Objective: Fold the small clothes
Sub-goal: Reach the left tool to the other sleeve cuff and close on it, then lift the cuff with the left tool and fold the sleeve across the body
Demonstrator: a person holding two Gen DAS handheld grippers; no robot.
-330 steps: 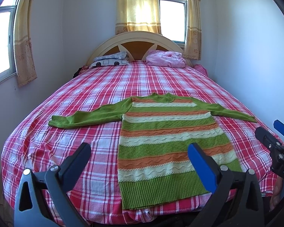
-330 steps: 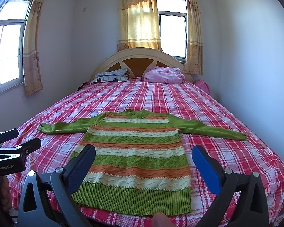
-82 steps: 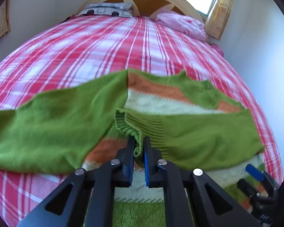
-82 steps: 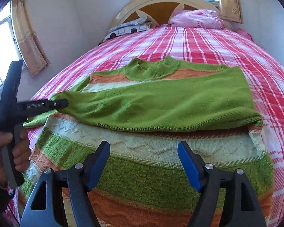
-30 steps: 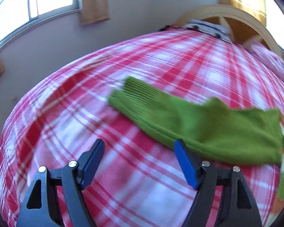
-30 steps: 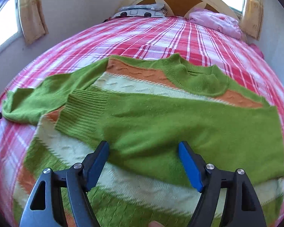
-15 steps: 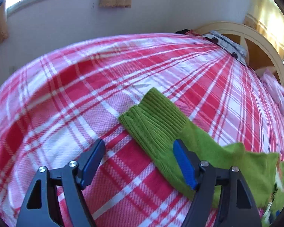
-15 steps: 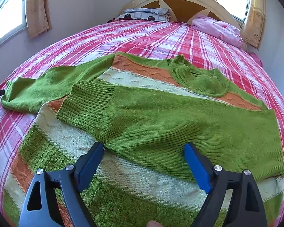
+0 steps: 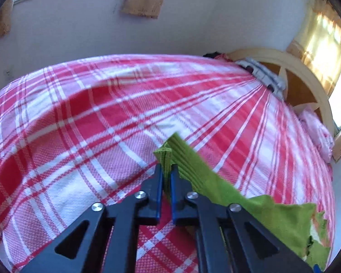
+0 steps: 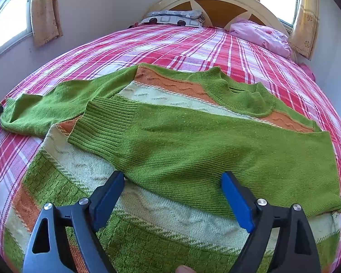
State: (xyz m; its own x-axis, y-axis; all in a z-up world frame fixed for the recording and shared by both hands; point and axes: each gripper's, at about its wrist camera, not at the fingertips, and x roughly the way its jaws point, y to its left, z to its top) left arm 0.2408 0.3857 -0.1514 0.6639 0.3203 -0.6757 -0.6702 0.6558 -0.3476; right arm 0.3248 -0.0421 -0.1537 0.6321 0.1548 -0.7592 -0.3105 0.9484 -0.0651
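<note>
A striped green, orange and cream sweater (image 10: 161, 104) lies flat on the red plaid bed (image 10: 193, 43). Its right sleeve (image 10: 193, 145) is folded across the chest. Its left sleeve (image 10: 56, 104) stretches out to the left. In the left wrist view my left gripper (image 9: 166, 170) is shut on the ribbed cuff (image 9: 170, 152) of that left sleeve (image 9: 250, 204), at the bed surface. My right gripper (image 10: 172, 182) is open and empty, hovering just over the folded right sleeve and the sweater's body.
Pillows (image 10: 172, 18) and a pink bundle (image 10: 261, 36) lie by the wooden headboard (image 10: 216, 2). Walls with curtained windows (image 10: 9, 27) stand left and behind the bed. The left bed edge (image 9: 16, 86) runs near the cuff.
My left gripper has moved onto the left sleeve's cuff and shut on it. My right gripper has stayed open over the folded sleeve, shifting only slightly.
</note>
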